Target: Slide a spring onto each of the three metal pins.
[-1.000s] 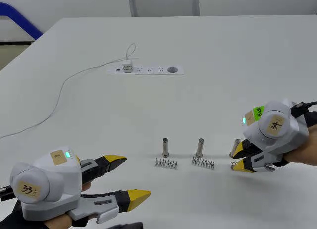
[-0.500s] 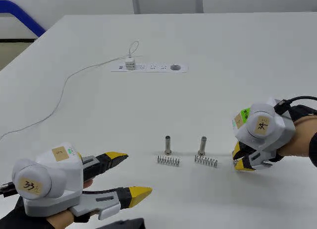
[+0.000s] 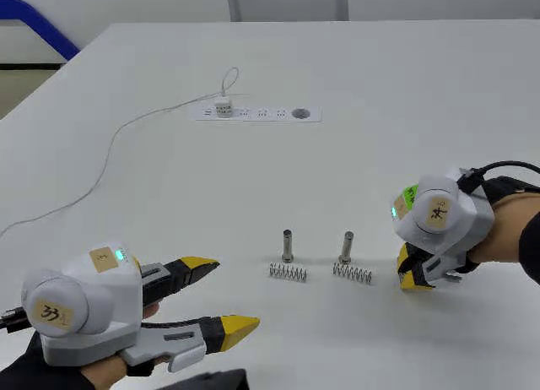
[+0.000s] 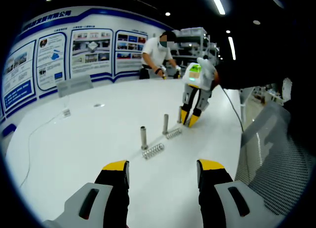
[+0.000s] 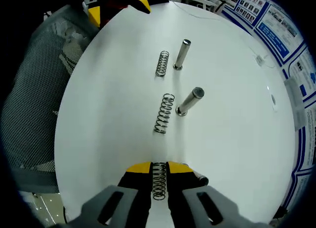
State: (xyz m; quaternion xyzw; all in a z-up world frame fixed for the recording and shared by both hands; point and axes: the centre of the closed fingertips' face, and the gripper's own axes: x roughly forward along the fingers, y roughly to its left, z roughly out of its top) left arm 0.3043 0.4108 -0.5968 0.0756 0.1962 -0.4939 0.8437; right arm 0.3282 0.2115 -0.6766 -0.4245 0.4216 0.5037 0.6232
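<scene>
The right gripper (image 5: 158, 168) has its 2 yellow tips squeezed tight on the right spring (image 5: 158, 181). The spring sits between them, low down on the white table (image 5: 113, 104). Just beside one tip, the end of the right pin (image 5: 199, 179) pokes out.

In the head view, the right gripper (image 3: 407, 270) points down at the table top.

2 more pins stand up straight next to it: the middle pin (image 3: 347, 247) and the left pin (image 3: 288, 245). Each one has a spring lying flat just in front of it. These are the middle spring (image 3: 352, 273) and the left spring (image 3: 288, 272). Neither of these springs is on a pin yet.

The left gripper (image 3: 221, 295) is low at the near left, well apart from the pins. Its jaws are wide apart and nothing is between them.

Far back on the table lies a power strip (image 3: 257, 114) with a white plug (image 3: 224, 109) in it.

In the left gripper view, a person (image 4: 155, 55) stands at the far side of the table.
</scene>
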